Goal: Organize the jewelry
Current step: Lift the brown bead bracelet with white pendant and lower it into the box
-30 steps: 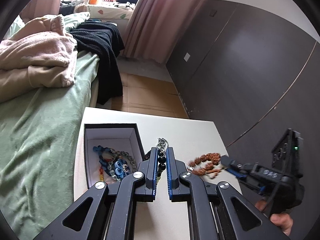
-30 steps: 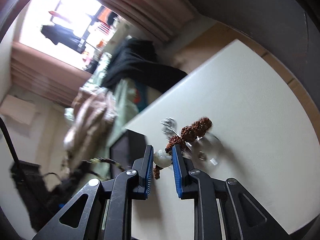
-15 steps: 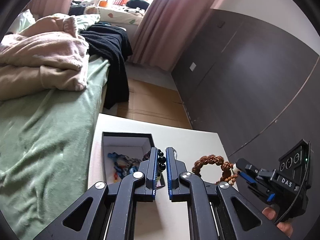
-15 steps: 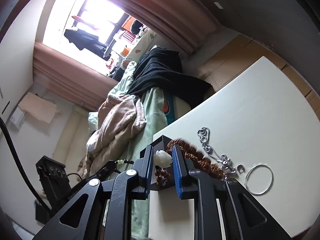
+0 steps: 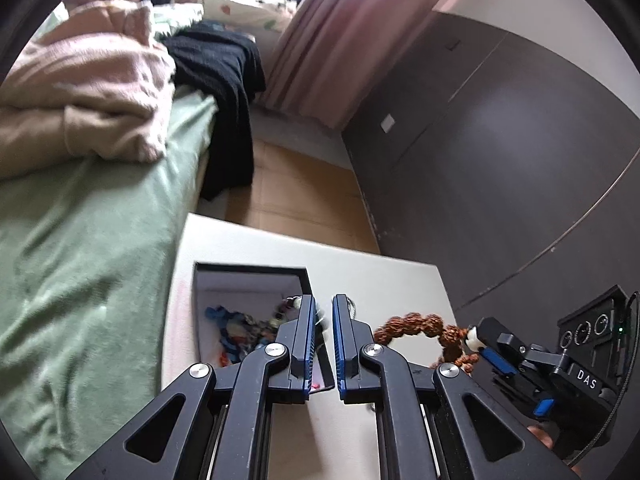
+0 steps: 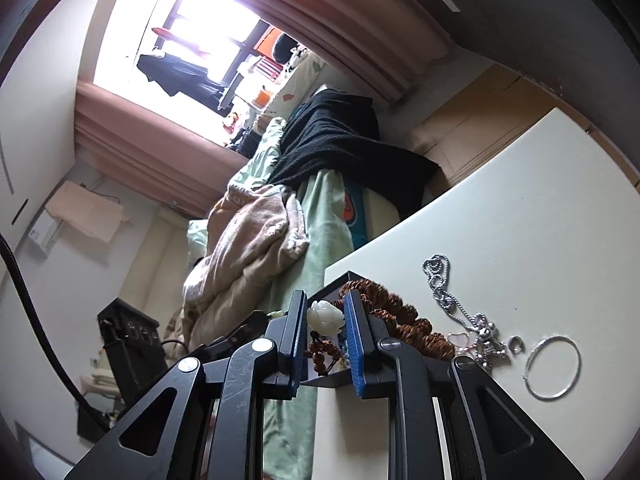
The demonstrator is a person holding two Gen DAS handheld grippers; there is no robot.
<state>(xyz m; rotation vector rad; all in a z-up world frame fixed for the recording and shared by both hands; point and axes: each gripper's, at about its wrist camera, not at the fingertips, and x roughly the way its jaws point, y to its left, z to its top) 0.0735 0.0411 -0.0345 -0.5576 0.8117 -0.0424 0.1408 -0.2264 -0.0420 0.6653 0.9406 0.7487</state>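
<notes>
Bracelets hang in both claws above the bench [image 6: 540, 220]. The right claw [image 6: 326, 320] pinches the white flower bead [image 6: 325, 317] of the brown seed bracelet [image 6: 394, 310], whose loop trails toward 1 o'clock over the edge of the box [image 5: 248, 276]. The left claw [image 5: 323, 320] stands narrow at the box's right wall; something blurred sits between its fingers, probably dark beads. To place them well, carry each loop fully over the open box, lower until the beads pool inside, then release. A silver chain [image 6: 440, 280], a small ring [image 6: 516, 344] and a bangle [image 6: 554, 366] wait at 3 o'clock.
</notes>
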